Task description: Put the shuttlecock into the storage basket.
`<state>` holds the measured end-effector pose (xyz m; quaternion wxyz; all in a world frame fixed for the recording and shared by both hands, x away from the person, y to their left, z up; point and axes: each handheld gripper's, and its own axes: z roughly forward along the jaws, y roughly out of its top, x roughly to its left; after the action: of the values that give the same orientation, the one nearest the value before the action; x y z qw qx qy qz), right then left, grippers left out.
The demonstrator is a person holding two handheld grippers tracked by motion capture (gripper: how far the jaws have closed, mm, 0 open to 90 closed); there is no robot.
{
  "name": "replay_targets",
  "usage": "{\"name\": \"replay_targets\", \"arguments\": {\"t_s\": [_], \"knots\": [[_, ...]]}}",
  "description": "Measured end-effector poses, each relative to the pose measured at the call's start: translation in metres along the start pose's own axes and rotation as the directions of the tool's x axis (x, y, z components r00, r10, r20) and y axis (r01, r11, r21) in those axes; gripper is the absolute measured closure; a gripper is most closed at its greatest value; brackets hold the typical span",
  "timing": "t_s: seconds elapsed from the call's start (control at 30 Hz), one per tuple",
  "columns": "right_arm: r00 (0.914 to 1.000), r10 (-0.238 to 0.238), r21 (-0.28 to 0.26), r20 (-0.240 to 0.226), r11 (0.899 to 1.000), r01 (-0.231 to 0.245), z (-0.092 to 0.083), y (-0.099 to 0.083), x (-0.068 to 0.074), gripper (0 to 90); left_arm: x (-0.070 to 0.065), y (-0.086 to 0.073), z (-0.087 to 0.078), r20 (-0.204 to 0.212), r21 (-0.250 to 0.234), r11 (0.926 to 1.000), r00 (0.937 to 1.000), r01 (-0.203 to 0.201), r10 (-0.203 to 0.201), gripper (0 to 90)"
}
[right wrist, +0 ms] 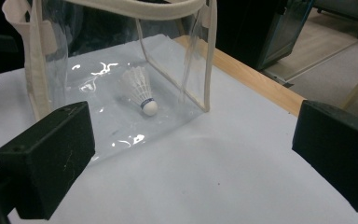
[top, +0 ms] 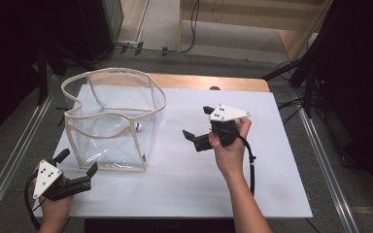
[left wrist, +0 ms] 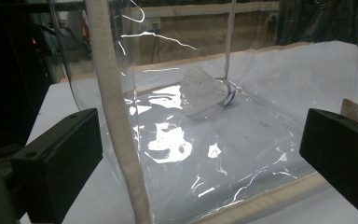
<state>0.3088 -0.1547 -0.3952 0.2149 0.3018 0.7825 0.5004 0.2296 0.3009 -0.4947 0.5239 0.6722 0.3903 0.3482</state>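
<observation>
While a clear bag (top: 111,121) with cream trim stands upright on the left half of a white table (top: 272,194), we hold a gripper in each hand, both of them released, jaws spread wide and gripping nothing. Our left gripper (top: 75,167) sits at the table's near left corner, just beside the bag's near bottom edge, its jaws pointing toward the bag; in the left gripper view the bag's cream corner seam (left wrist: 116,116) rises between the two black jaws. Our right gripper (top: 196,124) is held above the table's middle, to the right of the bag and apart from it, jaws aimed left at the bag. A white shuttlecock (right wrist: 140,91) lies on its side on the bag's floor, toward the far side, its rounded cork end pointing to the bag's right wall; it appears faintly through the plastic from above (top: 138,126) and more plainly in the left gripper view (left wrist: 205,91). Black cables trail from both grippers.
</observation>
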Motion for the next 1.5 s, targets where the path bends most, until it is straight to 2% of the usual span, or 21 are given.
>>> {"name": "replay_targets", "arguments": {"t_s": [0.53, 0.8, 1.17, 1.5], "knots": [[0.9995, 0.026, -0.007, 0.017, 1.0, -0.026, -0.008, -0.024, -0.003, 0.0, 0.0, 0.0, 0.0, 0.001, -0.001, 1.0, 1.0, -0.004, 0.004, 0.0], [0.9997, 0.013, -0.029, 0.02, 1.0, -0.013, -0.016, -0.03, -0.004, 0.0, 0.0, 0.0, 0.0, 0.001, 0.0, 1.0, 1.0, -0.005, 0.005, 0.0], [0.998, 0.051, -0.022, 0.039, 0.999, -0.05, -0.025, -0.046, -0.008, 0.0, 0.0, 0.0, 0.0, 0.001, 0.001, 1.0, 1.0, -0.006, 0.006, 0.0], [0.9968, 0.057, -0.016, 0.057, 0.998, -0.056, -0.035, -0.056, -0.014, 0.0, -0.001, 0.0, 0.0, 0.0, 0.001, 1.0, 1.0, -0.007, 0.007, 0.0]]}}
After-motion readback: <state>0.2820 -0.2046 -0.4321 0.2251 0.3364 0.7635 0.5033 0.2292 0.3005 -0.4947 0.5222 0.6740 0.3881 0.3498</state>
